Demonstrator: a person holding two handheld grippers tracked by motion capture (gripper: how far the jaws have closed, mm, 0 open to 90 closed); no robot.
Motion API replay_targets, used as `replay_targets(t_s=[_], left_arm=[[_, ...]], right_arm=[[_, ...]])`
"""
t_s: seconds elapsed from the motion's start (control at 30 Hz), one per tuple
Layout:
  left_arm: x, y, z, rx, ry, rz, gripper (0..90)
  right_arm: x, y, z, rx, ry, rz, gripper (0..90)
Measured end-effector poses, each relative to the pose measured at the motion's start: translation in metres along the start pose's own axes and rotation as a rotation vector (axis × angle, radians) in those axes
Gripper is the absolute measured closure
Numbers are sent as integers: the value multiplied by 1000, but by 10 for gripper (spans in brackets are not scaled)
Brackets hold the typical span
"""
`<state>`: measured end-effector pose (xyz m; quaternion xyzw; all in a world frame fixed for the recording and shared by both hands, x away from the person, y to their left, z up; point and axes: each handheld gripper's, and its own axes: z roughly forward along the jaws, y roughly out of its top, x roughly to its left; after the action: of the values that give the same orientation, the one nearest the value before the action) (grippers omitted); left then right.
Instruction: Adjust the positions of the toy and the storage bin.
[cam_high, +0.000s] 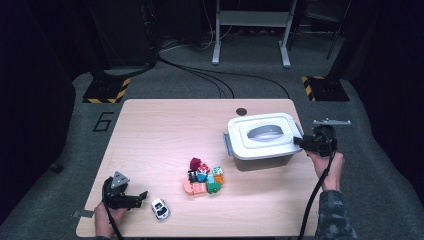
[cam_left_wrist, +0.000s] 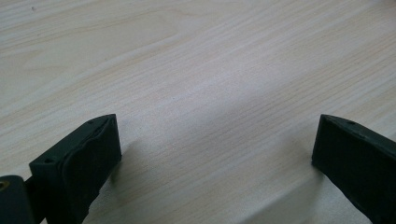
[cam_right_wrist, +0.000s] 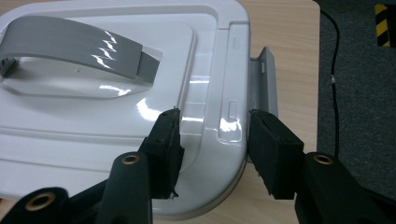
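The right gripper (cam_right_wrist: 212, 144) had its jaws set astride the lid's edge on the white box (cam_high: 260, 137), beside a grey latch (cam_right_wrist: 264, 79), not visibly clamped. The left gripper (cam_high: 142, 195) rested low on the surface (cam_high: 165, 125), jaws spread wide over bare wood, just beside a small white car (cam_high: 160, 208). Coloured bricks (cam_high: 204, 179) lay clustered between them.

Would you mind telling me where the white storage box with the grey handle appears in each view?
High view: white storage box right of centre, right gripper at its right edge.
Left gripper view: not in it, just bare table.
Right gripper view: upper left, lid rim between the jaws.
Shared landmark: grey handle.
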<state>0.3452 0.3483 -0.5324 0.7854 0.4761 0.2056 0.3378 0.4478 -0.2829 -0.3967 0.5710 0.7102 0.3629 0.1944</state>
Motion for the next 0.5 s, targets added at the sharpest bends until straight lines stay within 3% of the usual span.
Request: replay_targets(t_s=[0.23,0.4,0.43,0.5], left_arm=[[0,0,0,3,5,-3,12],[0,0,-1,3,3,-2,14],[0,0,0,0,5,-3,15],[0,0,0,-1,5,-4,15]], right_arm=[[11,-5,-5,8,-25,31,561],[20,-7,-6,11,-26,13,513],[24,-5,-5,24,-47,-20,442],[28,-1,-5,22,-49,-86,395]])
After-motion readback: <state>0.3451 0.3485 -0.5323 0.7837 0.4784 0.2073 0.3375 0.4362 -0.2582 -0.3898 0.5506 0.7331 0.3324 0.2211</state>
